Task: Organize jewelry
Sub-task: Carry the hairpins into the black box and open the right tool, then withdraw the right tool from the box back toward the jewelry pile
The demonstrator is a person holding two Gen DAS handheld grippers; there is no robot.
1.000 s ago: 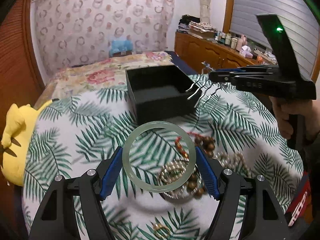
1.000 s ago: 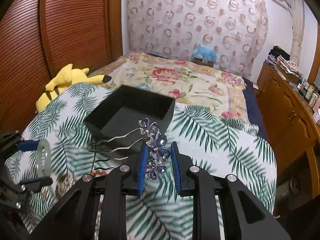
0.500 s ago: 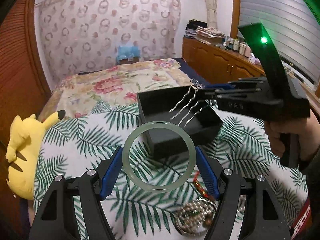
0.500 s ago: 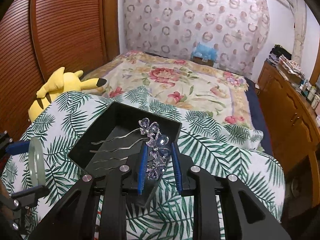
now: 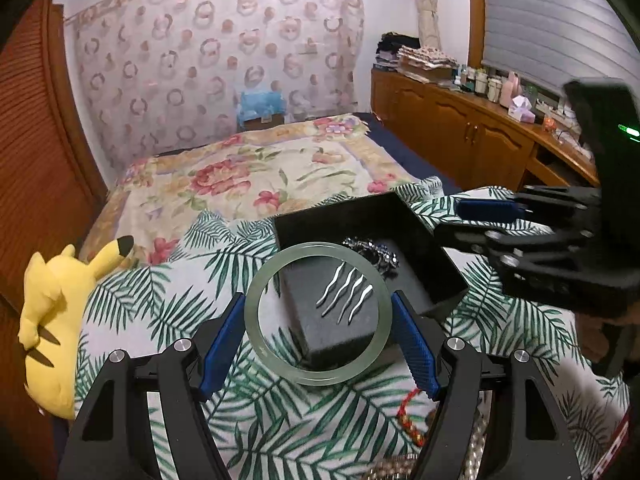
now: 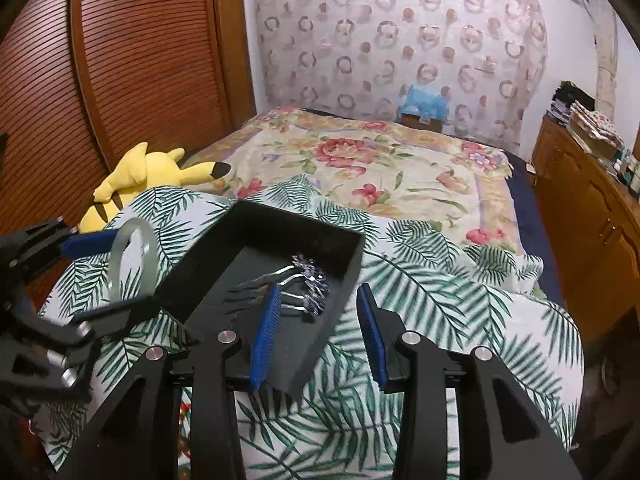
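Note:
My left gripper is shut on a pale green jade bangle and holds it above the near corner of an open black box. A silver hair comb with blue-purple gem flowers lies inside the box; it also shows in the right wrist view. My right gripper is open and empty, just above the box's near right corner. The bangle shows edge-on at the left in the right wrist view.
The box sits on a palm-leaf cloth. Bead bracelets and a red cord lie near my left gripper's base. A yellow plush toy lies at the left. A floral bedspread and wooden cabinets are behind.
My right gripper carried the hair comb over the box, opened and left it inside. My left gripper moved forward with the bangle toward the box.

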